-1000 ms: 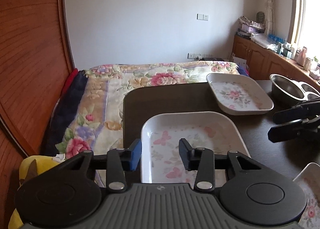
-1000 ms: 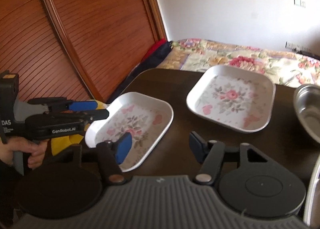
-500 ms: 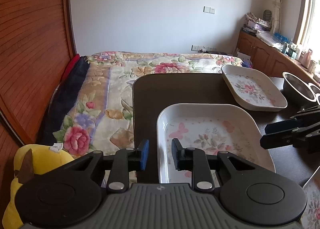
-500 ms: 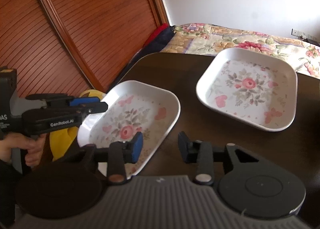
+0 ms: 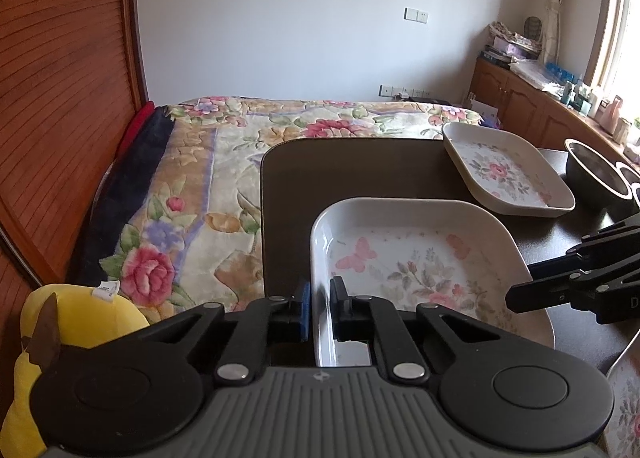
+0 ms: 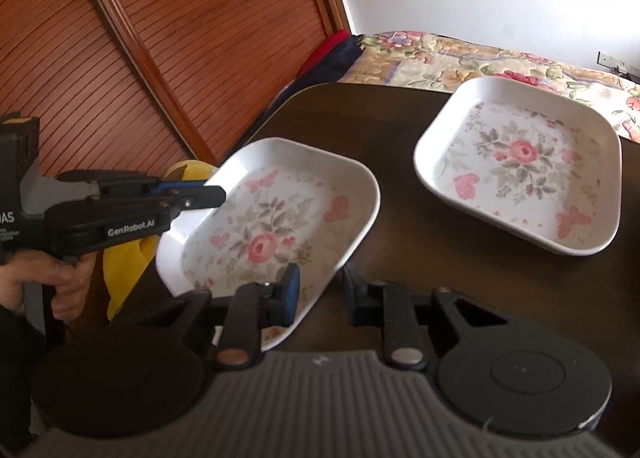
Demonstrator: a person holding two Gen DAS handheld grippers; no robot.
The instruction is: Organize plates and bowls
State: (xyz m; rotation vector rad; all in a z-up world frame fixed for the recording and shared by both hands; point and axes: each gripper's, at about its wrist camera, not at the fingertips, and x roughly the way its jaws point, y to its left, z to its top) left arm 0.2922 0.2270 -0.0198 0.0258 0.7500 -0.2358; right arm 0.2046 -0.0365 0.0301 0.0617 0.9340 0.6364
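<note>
1. Left wrist view: the left hand-held gripper [image 5: 319, 308] is clamped on the near-left rim of the near plate [image 5: 416, 270], at the desk [image 5: 360, 166] front-left corner.
2. Right hand-held gripper [image 6: 318, 294] has its jaws apart, straddling that plate's right edge, not yet pinching.
3. The far plate [image 6: 520, 162] lies beyond, further right, so stacking probably means carrying away and rightward.
4. Readable: "GenRobot.AI" on the left tool.
</note>
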